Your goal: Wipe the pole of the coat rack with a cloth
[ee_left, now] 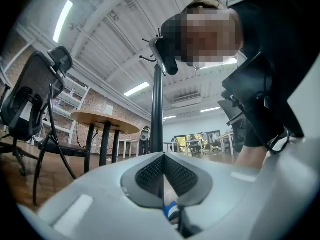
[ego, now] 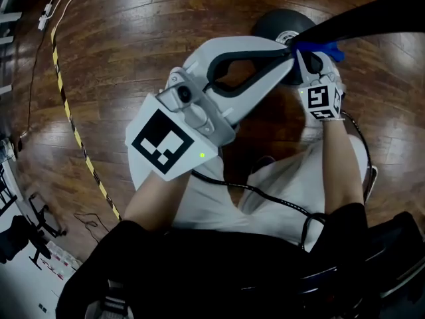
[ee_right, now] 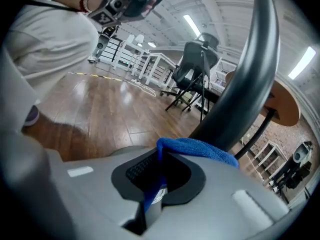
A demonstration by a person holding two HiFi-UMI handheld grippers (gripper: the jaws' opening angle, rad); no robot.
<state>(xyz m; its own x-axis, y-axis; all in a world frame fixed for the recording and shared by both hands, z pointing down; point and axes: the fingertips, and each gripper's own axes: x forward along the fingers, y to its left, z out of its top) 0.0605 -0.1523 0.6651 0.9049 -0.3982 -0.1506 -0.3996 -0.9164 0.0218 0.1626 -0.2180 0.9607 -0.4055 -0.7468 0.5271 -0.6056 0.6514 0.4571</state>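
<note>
The coat rack's black pole [ego: 378, 15] runs from its round dark base [ego: 279, 22] toward the upper right of the head view. My right gripper [ego: 312, 57] is shut on a blue cloth [ego: 329, 48], which is pressed against the pole low down near the base. In the right gripper view the cloth [ee_right: 200, 148] bunches over the right gripper [ee_right: 159, 156] against the curved-looking pole [ee_right: 250, 84]. My left gripper [ego: 290, 50] is shut, its tips at the pole beside the cloth. In the left gripper view the pole [ee_left: 157, 104] rises just beyond the left gripper [ee_left: 163, 156].
Yellow-black tape [ego: 73, 131] and cables [ego: 46, 18] lie on the wooden floor at the left. An office chair [ee_left: 30, 94] and a round wooden table [ee_left: 102, 118] stand close by. White racks [ee_right: 145, 54] stand farther off.
</note>
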